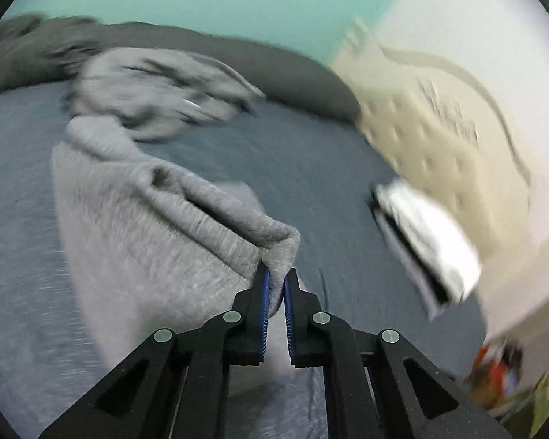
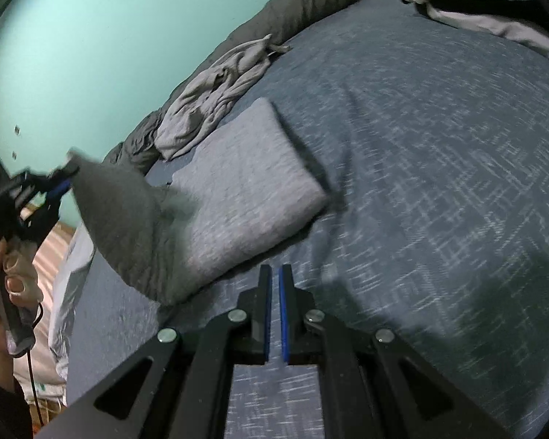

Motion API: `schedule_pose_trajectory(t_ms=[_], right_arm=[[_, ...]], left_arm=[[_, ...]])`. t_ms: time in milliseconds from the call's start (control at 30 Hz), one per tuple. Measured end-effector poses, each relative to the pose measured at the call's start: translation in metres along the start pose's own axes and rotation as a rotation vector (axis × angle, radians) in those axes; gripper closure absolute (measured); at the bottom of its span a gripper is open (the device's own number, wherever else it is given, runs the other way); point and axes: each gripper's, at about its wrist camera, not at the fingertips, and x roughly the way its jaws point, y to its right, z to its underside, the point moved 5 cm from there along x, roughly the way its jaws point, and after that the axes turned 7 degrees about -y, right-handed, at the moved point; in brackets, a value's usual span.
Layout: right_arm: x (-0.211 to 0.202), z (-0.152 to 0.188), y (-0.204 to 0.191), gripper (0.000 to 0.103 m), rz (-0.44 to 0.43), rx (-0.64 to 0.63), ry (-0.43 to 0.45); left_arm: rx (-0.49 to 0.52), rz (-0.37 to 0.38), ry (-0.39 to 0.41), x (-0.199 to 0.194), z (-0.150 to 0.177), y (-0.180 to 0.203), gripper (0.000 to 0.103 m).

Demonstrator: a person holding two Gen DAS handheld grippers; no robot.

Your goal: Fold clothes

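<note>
Folded garment (image 2: 245, 197) lies on bed (image 2: 439, 183); crumpled shirt (image 2: 216, 98) just behind it; duvet (image 2: 311, 3) along the bed's far edge.

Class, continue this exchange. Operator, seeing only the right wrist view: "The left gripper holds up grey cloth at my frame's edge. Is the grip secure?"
Observer: Yes. The left gripper is shut on a doubled corner of the light grey knit garment.
Operator: What lies beyond that garment?
Observer: A beige, dimpled quilted surface rises beside the blue woven bedcover.
</note>
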Motion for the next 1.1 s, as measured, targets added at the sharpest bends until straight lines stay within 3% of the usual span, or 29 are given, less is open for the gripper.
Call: schedule_pose_trajectory(t_ms=[133, 233, 433, 633, 733, 800, 1000, 1100], right_arm=[[-0.006, -0.004, 0.011, 0.100, -0.006, 0.033, 0.002], [-0.010, -0.007, 0.017, 0.100, -0.013, 0.057, 0.001], [-0.016, -0.014, 0.021, 0.100, -0.029, 0.078, 0.015], [-0.014, -0.022, 0.008, 0.096, -0.087, 0.064, 0.014], [-0.012, -0.030, 0.000, 0.083, -0.152, 0.072, 0.021], [-0.009, -0.035, -0.004, 0.065, -0.188, 0.089, 0.019], [0.005, -0.054, -0.013, 0.054, -0.231, 0.101, 0.004], [0.014, -0.063, -0.018, 0.053, -0.211, 0.070, -0.010]], left_arm=[[0.083, 0.005, -0.175, 0.079, 0.032, 0.042, 0.095], [0.093, 0.010, -0.250, 0.106, 0.049, 0.050, 0.095], [0.047, 0.021, -0.187, 0.066, 0.046, 0.038, 0.094], [0.002, -0.099, -0.106, 0.016, 0.041, -0.023, 0.094], [-0.033, -0.156, -0.104, 0.011, 0.043, -0.052, 0.094], [-0.032, -0.169, -0.116, 0.014, 0.049, -0.060, 0.094], [-0.011, -0.172, -0.147, 0.030, 0.069, -0.067, 0.094], [-0.010, -0.166, -0.151, 0.035, 0.074, -0.069, 0.094]])
